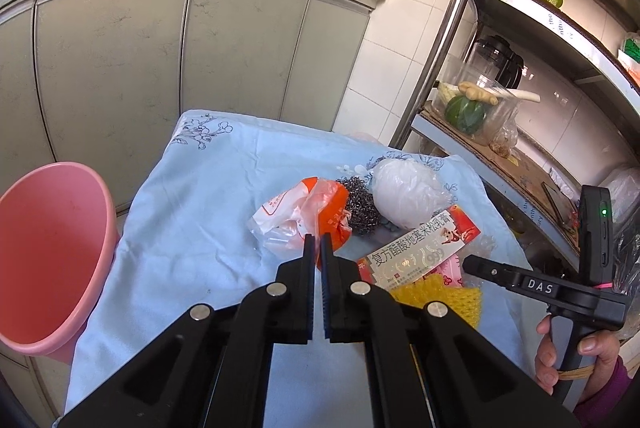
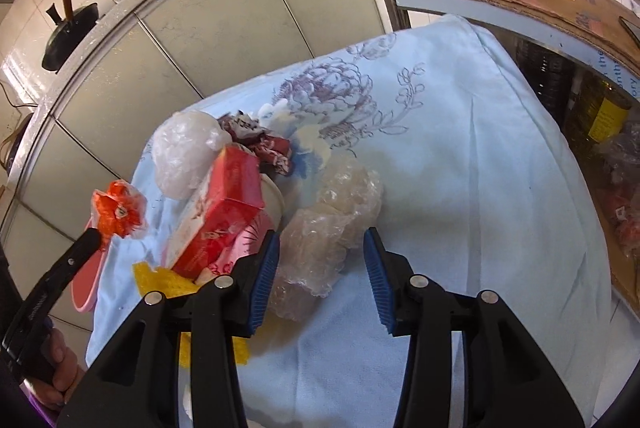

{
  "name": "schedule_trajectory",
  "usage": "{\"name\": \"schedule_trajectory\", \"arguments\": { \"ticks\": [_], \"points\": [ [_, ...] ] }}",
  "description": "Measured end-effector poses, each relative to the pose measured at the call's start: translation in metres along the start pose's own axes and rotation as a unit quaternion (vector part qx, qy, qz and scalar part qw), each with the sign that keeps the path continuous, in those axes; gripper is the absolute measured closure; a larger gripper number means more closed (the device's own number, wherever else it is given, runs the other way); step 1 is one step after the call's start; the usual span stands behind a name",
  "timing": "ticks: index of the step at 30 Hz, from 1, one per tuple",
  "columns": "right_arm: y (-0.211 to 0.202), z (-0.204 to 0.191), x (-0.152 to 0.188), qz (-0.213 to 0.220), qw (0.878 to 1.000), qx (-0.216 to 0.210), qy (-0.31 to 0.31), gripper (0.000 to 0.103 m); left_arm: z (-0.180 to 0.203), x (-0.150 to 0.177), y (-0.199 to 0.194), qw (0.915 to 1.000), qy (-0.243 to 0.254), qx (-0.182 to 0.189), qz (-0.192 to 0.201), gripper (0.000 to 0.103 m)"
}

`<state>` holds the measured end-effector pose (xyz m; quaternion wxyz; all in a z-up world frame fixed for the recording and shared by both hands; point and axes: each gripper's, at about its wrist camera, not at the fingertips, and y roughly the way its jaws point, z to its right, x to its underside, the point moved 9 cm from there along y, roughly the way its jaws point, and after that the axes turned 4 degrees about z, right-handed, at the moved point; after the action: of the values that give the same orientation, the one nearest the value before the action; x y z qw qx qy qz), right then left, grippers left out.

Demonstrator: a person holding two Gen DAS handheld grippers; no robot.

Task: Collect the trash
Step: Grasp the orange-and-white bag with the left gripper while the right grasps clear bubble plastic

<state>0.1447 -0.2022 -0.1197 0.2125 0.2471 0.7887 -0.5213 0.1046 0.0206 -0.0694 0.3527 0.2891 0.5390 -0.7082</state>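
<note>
A heap of trash lies on a light blue flowered cloth (image 1: 192,211): an orange and white plastic bag (image 1: 298,218), a steel scourer (image 1: 360,205), a white plastic ball (image 1: 408,193), a red and white carton (image 1: 420,248), yellow foam netting (image 1: 440,298). My left gripper (image 1: 317,242) is shut on the orange bag's edge; in the right wrist view it holds the bag (image 2: 118,207) lifted off the cloth. My right gripper (image 2: 320,240) is open, with its jaws on either side of a crumpled clear plastic wrap (image 2: 324,232). The red carton (image 2: 224,211) lies just left of it.
A pink bin (image 1: 52,256) stands at the cloth's left edge. Grey cabinets (image 1: 160,67) with woks on the counter are behind. A metal rack (image 1: 500,131) with a green basket, vegetables and cardboard stands on the right.
</note>
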Motion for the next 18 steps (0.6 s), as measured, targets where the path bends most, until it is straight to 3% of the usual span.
{"name": "schedule_trajectory", "arguments": {
  "ticks": [14, 18],
  "points": [
    [0.006, 0.001, 0.009, -0.005, 1.000, -0.002, 0.000, 0.053, 0.002, 0.000, -0.016, 1.0000, 0.001, -0.003, 0.008, 0.101],
    [0.002, -0.006, 0.010, 0.003, 1.000, -0.010, -0.026, 0.071, 0.001, -0.001, -0.021, 0.9999, -0.002, -0.006, 0.013, 0.101]
  ]
}}
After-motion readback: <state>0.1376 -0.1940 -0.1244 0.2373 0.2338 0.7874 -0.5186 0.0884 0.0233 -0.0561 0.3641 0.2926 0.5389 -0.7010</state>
